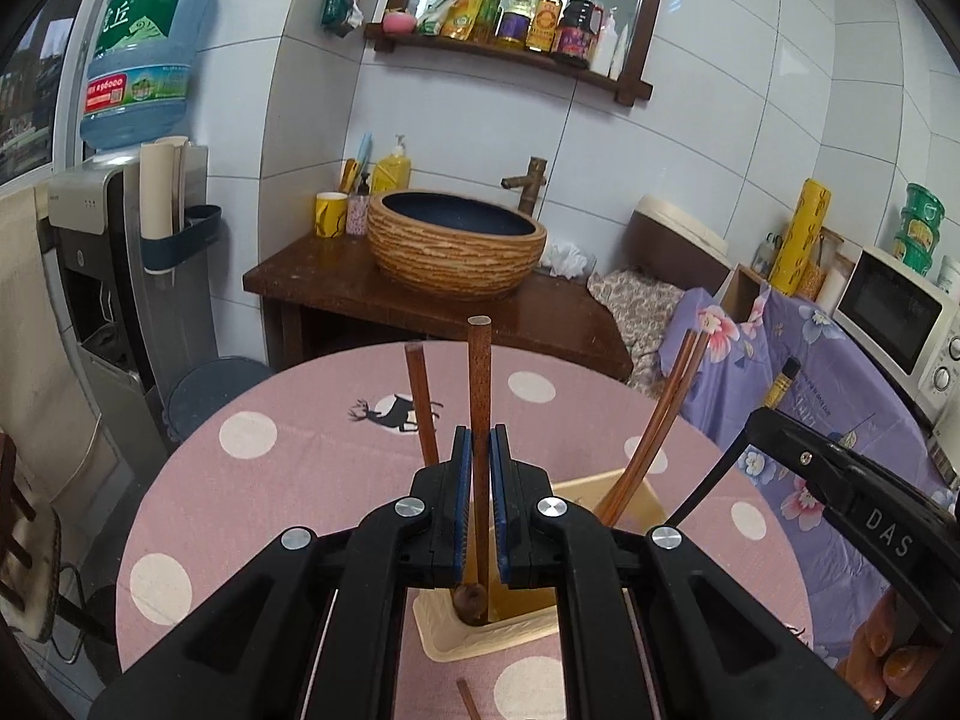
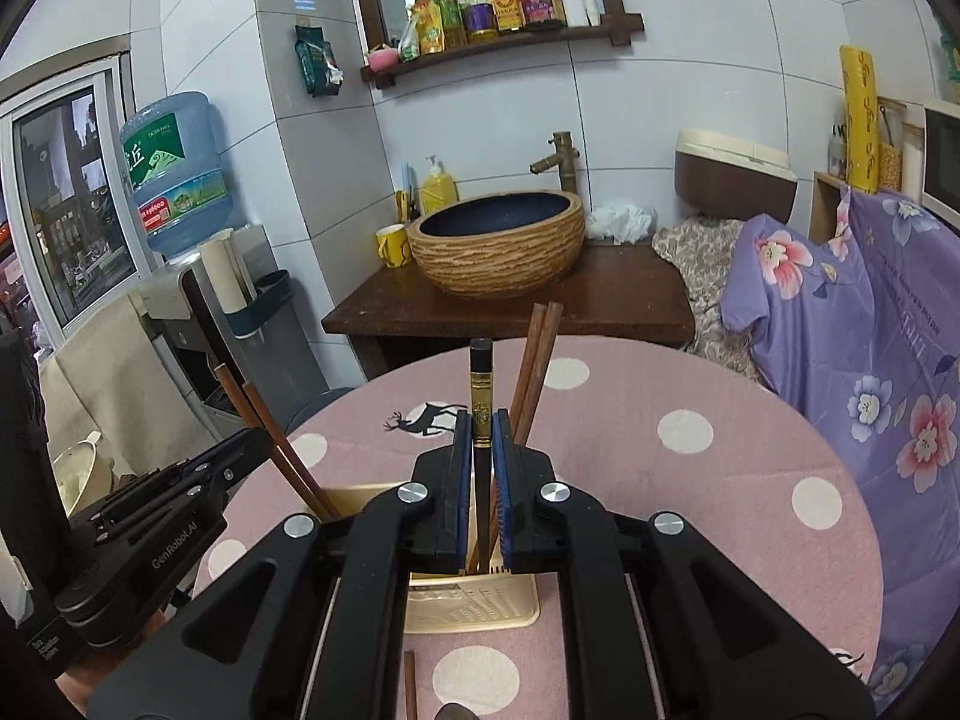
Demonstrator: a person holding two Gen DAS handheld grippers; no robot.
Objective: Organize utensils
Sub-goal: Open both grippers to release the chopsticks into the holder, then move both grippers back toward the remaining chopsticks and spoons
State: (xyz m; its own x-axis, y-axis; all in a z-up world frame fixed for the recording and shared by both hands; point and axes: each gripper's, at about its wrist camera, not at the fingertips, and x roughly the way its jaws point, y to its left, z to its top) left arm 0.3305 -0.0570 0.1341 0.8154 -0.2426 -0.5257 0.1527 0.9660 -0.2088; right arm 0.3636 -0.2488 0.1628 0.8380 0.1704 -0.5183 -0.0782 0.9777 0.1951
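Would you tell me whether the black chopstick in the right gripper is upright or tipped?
Roughly upright: the black chopstick stands between the right gripper's shut fingers, its lower end in the beige holder.

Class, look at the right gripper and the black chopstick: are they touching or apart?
Touching. The right wrist view shows the right gripper shut on the black chopstick, its blue-edged fingers pressed against the shaft on both sides, no gap visible.

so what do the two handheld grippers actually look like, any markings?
Both match: the left gripper and right gripper have glossy black plastic bodies with cut-out linkage arms, round silver pivot bolts and flat parallel fingers faced with blue ribbed pads. Seen from the other camera, the left one's side reads "GenRobot.AI"; the right one's shows "DAS". No cables or sleeves visible.
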